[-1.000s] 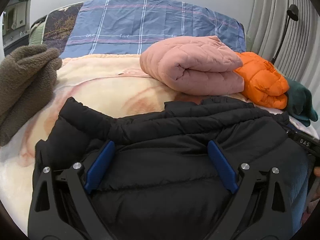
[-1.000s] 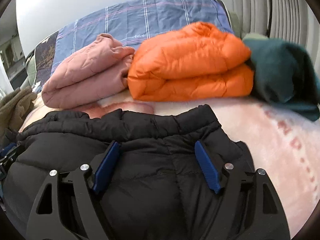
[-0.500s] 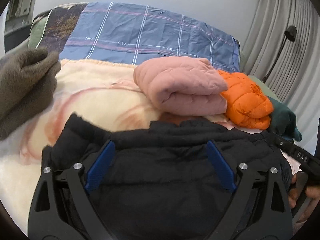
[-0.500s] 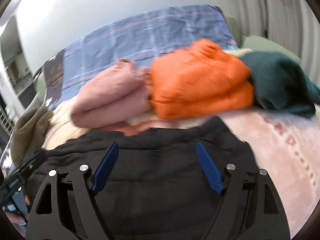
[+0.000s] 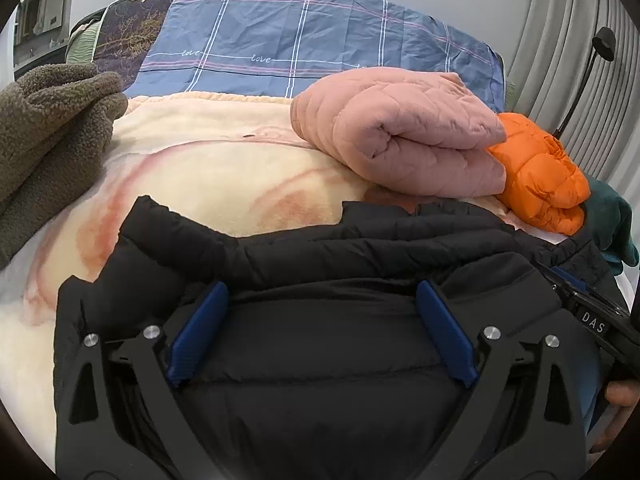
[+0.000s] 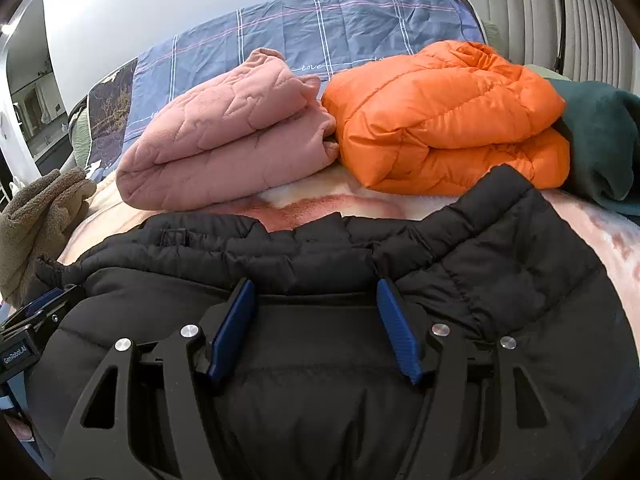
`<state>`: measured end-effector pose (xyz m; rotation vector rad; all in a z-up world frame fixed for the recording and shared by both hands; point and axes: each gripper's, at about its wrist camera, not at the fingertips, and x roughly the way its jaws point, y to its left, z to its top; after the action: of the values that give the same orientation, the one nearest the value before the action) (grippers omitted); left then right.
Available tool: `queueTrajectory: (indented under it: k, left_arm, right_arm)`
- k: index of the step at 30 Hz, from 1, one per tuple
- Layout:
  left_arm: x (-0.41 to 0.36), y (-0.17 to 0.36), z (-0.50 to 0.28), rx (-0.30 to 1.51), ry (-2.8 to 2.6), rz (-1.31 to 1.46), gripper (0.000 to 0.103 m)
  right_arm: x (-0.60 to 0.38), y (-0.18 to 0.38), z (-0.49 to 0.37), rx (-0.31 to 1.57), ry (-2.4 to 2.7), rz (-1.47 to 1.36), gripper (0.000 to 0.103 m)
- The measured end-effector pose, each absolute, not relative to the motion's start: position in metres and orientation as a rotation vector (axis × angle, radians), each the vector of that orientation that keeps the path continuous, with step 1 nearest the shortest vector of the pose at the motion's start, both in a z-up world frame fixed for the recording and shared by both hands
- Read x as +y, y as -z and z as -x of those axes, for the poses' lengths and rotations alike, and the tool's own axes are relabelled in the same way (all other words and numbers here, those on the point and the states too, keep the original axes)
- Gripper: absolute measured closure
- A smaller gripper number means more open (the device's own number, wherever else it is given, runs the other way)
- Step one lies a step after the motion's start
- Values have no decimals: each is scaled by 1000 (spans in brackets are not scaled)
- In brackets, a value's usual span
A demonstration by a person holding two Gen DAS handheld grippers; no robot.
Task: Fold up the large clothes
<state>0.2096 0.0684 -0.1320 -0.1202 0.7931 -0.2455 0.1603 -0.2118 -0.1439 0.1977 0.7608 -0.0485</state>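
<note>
Black puffer jacket spread along the bed's near edge, long axis crosswise, directly under both tools. Left gripper spread wide; right gripper has just been narrowing, the jacket's folded edge between its unpressed pads.

Lower centre: right claw, blue pads apart, jaws just closing in over black puffer jacket, no pinch visible. Centre left: folded pink quilted garment. Centre right: folded orange puffer, touching pink. Right edge: dark green garment. Left edge: brown fleece; other claw, lower left. Top: blue plaid sheet. Underneath: cream-pink blanket.
</note>
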Motion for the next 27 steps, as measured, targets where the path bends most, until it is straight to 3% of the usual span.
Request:
queueTrajectory:
  k: [10, 15, 20, 27]
  left_arm:
    - [62, 137, -214, 812, 251, 101, 5]
    - [71, 132, -204, 776, 281, 150, 5]
    - [82, 125, -195, 724, 296, 218, 5]
    - [85, 124, -195, 737, 289, 224, 9]
  right_arm:
    - [-212, 150, -162, 775, 55, -203, 38]
    - [-203, 124, -151, 779, 78, -210, 39]
    - [-178, 93, -146, 752, -77, -332, 59]
    - [-146, 147, -179, 823, -73, -234, 62]
